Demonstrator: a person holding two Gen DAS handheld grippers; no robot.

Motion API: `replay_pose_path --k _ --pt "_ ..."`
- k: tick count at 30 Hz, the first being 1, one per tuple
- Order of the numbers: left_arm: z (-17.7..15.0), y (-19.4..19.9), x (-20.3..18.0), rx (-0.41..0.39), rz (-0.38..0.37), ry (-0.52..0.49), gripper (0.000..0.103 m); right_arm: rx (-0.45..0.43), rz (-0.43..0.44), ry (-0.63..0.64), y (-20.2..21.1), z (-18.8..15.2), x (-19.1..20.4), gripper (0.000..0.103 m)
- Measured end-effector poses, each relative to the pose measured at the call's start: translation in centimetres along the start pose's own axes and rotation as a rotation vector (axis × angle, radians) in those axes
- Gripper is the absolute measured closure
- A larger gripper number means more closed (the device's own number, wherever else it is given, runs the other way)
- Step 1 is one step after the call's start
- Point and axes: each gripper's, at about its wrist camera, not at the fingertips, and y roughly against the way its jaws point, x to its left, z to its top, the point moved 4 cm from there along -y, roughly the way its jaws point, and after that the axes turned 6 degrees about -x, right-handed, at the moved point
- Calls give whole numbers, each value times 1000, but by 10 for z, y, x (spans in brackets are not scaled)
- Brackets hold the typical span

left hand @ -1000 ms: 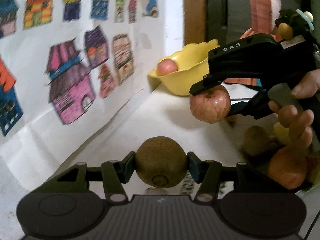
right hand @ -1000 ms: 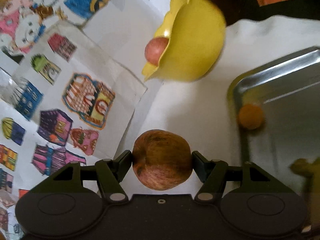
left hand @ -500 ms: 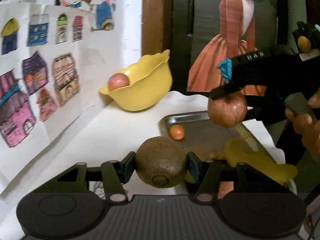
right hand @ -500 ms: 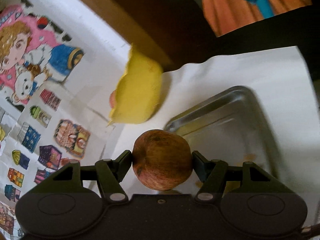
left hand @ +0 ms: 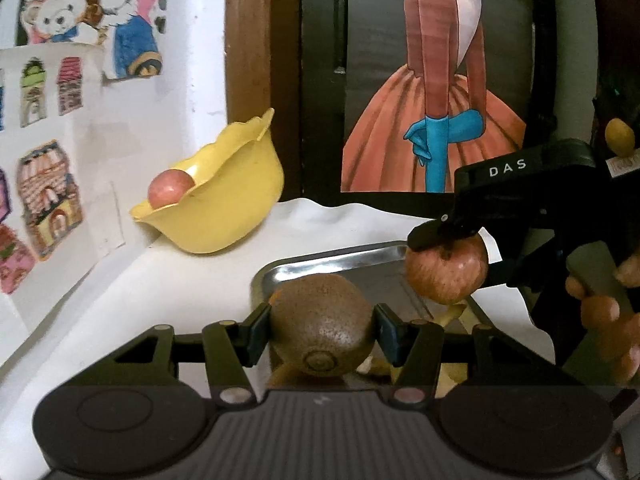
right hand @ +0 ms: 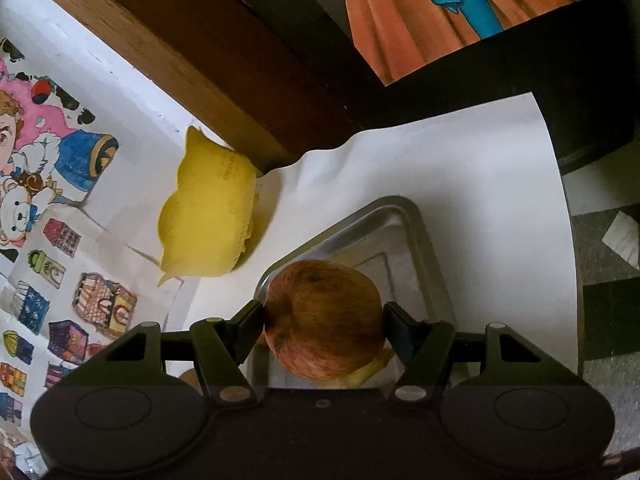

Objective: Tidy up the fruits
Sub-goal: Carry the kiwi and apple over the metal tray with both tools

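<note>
My left gripper (left hand: 318,330) is shut on a brown kiwi (left hand: 320,330), held over the near left corner of a metal tray (left hand: 320,266). My right gripper (right hand: 323,320) is shut on a red apple (right hand: 324,320); the left wrist view shows that apple (left hand: 446,274) hanging above the tray's right part. A yellow wavy-rimmed bowl (left hand: 220,208) stands at the back left with another red apple (left hand: 170,192) inside. From the right wrist view the bowl (right hand: 208,224) shows only its outside. Yellow fruit pieces (left hand: 452,316) lie in the tray, mostly hidden.
A white sheet (right hand: 480,184) covers the table, with its right edge near the tray (right hand: 420,240). Coloured drawings (left hand: 52,196) hang on the wall at left. A dark panel with a dress picture (left hand: 432,120) stands behind. A hand (left hand: 600,312) holds the right gripper.
Both views have swung right, away from the wall drawings and toward the tray. The apple in my right gripper has come down closer to the tray. Both grips are unchanged.
</note>
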Motion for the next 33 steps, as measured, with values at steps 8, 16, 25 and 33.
replay_pose_path --k 8,16,25,33 --pt "-7 -22 -9 29 9 -30 43 27 -5 -28 -23 0 -18 36" --pt "-10 -25 -17 30 24 -81 43 30 -17 -8 -31 -3 -22 36" --pt "-13 -32 -22 43 26 -95 43 24 -16 30 -35 -3 -20 36" --pt "-13 -36 -24 53 27 -106 43 22 -21 66 -36 -5 -17 36"
